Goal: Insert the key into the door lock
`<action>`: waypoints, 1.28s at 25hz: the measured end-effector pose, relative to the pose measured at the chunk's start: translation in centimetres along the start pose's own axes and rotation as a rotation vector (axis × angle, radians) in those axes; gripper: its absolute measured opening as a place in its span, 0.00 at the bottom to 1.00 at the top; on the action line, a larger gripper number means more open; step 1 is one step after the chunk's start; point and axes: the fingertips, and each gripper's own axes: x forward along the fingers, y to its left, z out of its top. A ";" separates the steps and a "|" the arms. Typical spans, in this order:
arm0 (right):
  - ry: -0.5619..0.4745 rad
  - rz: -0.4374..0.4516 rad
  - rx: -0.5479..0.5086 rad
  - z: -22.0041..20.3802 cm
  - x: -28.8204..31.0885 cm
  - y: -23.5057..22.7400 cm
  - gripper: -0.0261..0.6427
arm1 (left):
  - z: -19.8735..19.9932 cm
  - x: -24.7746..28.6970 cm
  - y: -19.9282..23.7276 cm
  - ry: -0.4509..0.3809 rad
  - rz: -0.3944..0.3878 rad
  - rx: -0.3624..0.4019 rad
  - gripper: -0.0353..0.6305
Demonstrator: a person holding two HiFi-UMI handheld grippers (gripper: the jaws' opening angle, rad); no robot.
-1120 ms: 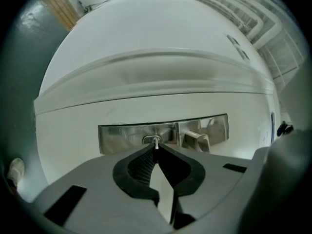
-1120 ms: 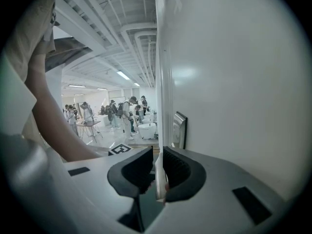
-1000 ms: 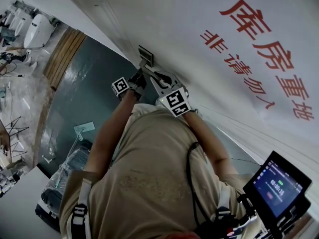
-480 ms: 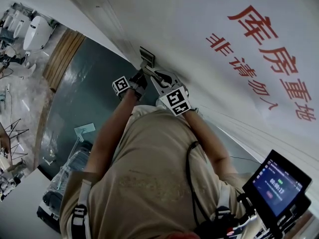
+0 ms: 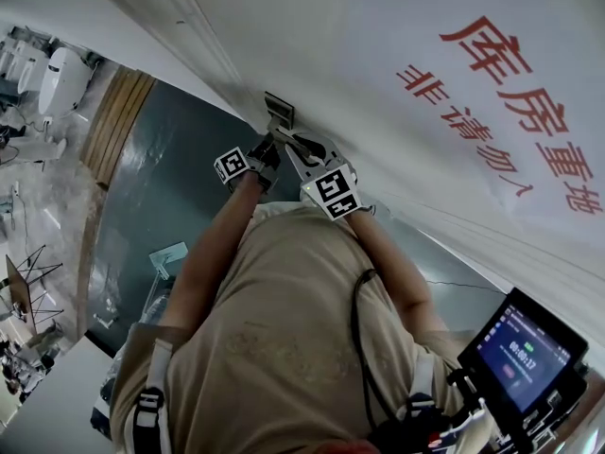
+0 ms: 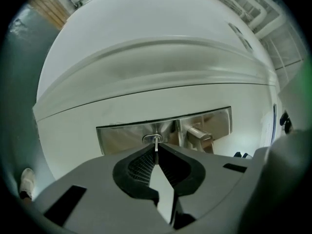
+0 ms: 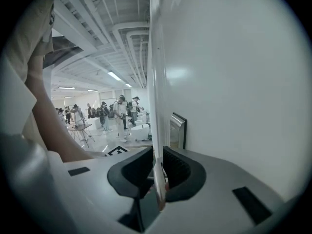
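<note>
In the left gripper view, my left gripper (image 6: 156, 151) is shut on a thin metal key (image 6: 155, 145). The key's tip sits at the keyhole (image 6: 151, 139) in the steel lock plate (image 6: 122, 138); how deep it sits I cannot tell. A lever handle (image 6: 201, 135) juts out to the right of the keyhole. My right gripper (image 7: 157, 168) is shut on the white door's edge (image 7: 155, 101), just below the lock plate (image 7: 176, 130). In the head view, both grippers (image 5: 272, 149) (image 5: 295, 151) meet at the lock plate (image 5: 279, 109) on the door (image 5: 378, 55).
Red lettering (image 5: 515, 102) runs across the door. A dark green floor (image 5: 161, 187) lies to the left. A lit screen (image 5: 525, 353) hangs at the person's waist. Several people (image 7: 119, 113) stand in a hall beyond the door's edge.
Both grippers stay at the lock. Only the head view has shifted a little.
</note>
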 end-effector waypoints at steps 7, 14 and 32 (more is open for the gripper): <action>-0.008 -0.028 0.011 0.4 0.4 -0.5 0.14 | -0.1 0.2 -0.6 0.007 -0.006 -0.012 0.10; 0.001 -0.024 0.008 0.2 0.5 -0.6 0.14 | 0.0 0.1 -0.5 -0.015 0.028 0.086 0.10; 0.028 0.011 -0.003 -0.9 -0.4 0.0 0.14 | 0.3 0.4 -0.1 -0.109 -0.093 -0.187 0.10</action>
